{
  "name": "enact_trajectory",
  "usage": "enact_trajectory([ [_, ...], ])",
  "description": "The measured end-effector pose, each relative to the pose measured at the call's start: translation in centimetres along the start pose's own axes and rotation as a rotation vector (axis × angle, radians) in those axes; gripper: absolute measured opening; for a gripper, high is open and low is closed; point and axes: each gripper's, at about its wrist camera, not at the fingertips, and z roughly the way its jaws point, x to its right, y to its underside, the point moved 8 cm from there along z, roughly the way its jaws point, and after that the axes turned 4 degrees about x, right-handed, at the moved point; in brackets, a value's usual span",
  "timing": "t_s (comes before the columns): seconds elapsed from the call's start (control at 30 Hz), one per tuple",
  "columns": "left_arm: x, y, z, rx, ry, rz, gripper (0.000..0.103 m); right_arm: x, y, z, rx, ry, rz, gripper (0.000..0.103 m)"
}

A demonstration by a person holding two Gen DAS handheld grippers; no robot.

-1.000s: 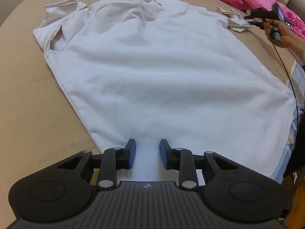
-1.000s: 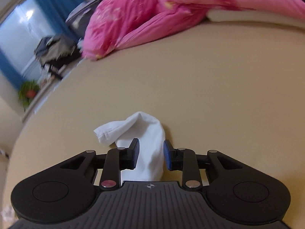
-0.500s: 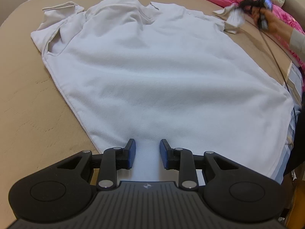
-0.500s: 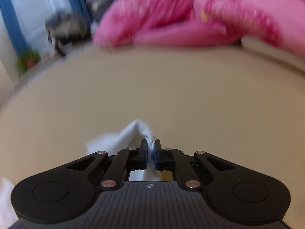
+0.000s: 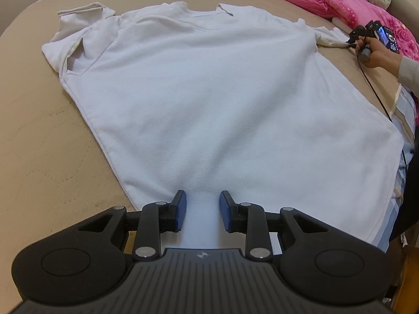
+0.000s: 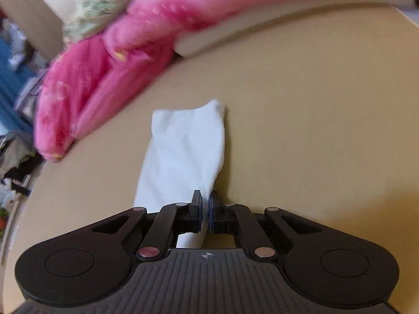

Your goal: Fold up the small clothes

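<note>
1. Left wrist view: the large white cotton T-shirt (image 5: pixel 222 99) lies spread flat across the tan quilted bed cover (image 5: pixel 39 157), collar at the far end, hem at the near end.
2. The left gripper (image 5: pixel 203 210) sits at the near hem, its blue-padded fingers (image 5: pixel 180 210) spread apart with white fabric showing between them and nothing gripped.
3. The shirt's left sleeve (image 5: pixel 78 23) is bunched and folded over on itself at the far left.
4. Far right, the right sleeve (image 5: pixel 330 38) is drawn out to a point, and there the right gripper (image 5: pixel 352 40) meets it, held in the person's hand (image 5: pixel 374 52).
5. A black cable (image 5: pixel 374 91) trails from that hand toward the near right edge of the bed.
6. Right wrist view: the right gripper (image 6: pixel 206 209) has its fingers pressed together on a corner of the white sleeve (image 6: pixel 186 151), pinching it tight.
7. From the pinch the sleeve runs away over the tan cover (image 6: pixel 314 104), its cuff at the far end.
8. Beyond, a pink floral quilt (image 6: pixel 110 60) is heaped at the far left, blurred, with a pale foam pad (image 6: pixel 262 26) under its right end.
</note>
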Motion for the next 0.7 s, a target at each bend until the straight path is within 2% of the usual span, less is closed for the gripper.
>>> enact_trajectory([
  [0.07,-0.1,0.0,0.0,-0.002,0.001,-0.004,0.032,0.0,-1.3,-0.6,0.05,-0.017,0.073,0.005],
  [0.13,-0.3,-0.1,0.1,-0.002,0.0,-0.004,0.032,1.3,-1.6,-0.1,0.049,0.104,0.062,0.005],
  [0.17,-0.3,-0.1,0.1,-0.003,0.0,-0.006,0.032,2.2,-1.5,-0.2,0.042,0.21,0.045,0.004],
  [0.23,-0.3,-0.2,0.0,-0.006,0.002,-0.017,0.032,3.2,-1.8,-1.1,0.057,0.255,0.08,0.003],
  [0.3,-0.5,-0.2,0.0,-0.008,0.004,-0.027,0.032,2.5,-3.2,-3.3,0.118,0.333,0.059,0.011],
  [0.33,-0.5,-0.3,0.0,-0.009,0.002,-0.032,0.032,2.0,-3.9,-4.7,0.164,0.315,0.046,0.011],
  [0.4,-0.5,-0.3,-0.1,-0.01,-0.002,-0.04,0.032,-0.8,-4.8,-7.3,0.182,0.18,-0.008,0.013],
  [0.5,-0.5,-0.3,-0.6,-0.002,-0.01,-0.05,0.033,-5.7,-3.5,-11.4,0.098,-0.065,-0.12,0.023],
  [0.57,-0.4,-0.1,-1.0,0.004,-0.023,-0.049,0.033,-7.6,-1.0,-15.7,-0.003,-0.212,-0.199,0.025],
  [0.7,-0.1,0.8,-2.5,0.012,-0.051,-0.074,0.035,-9.8,5.5,-22.8,-0.278,-0.461,-0.379,0.042],
])
